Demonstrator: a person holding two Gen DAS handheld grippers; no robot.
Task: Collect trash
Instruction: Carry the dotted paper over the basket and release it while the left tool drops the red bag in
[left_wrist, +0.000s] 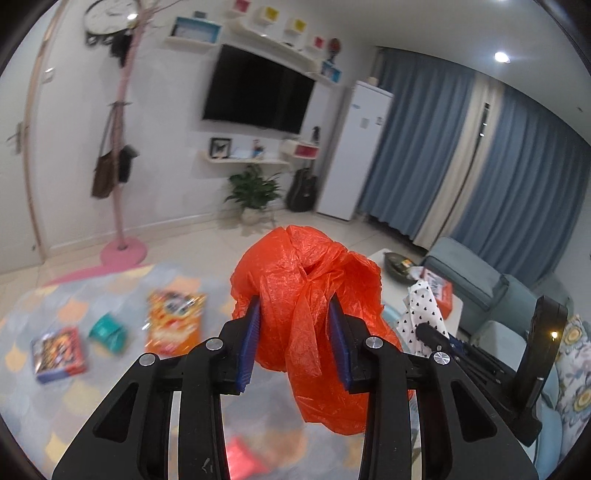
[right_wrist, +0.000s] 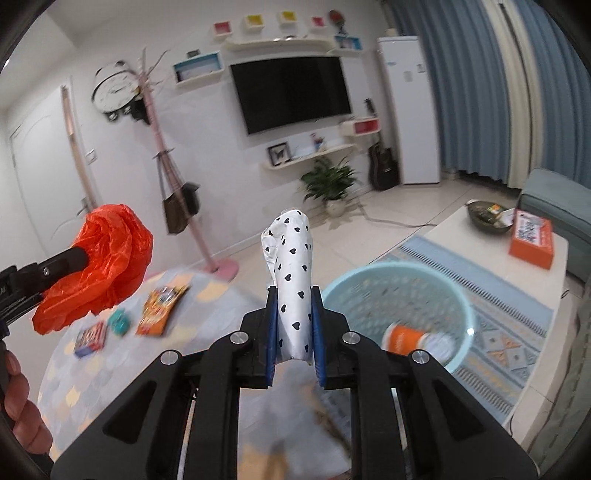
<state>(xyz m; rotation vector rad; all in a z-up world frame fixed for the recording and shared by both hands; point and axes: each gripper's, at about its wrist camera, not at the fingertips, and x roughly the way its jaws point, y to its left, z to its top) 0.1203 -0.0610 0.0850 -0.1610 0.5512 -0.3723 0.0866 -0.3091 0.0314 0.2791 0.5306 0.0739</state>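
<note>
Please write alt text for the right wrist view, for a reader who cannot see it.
The right hand-held gripper is shut on a white wrapper with black hearts, above a light blue plastic basket holding an orange-and-white can. At the left, the left hand-held gripper holds a crumpled orange plastic bag over a table with three snack packets.

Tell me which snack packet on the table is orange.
The tallest packet, farthest right of the three; the box is red and blue, the small packet between them is teal.
</note>
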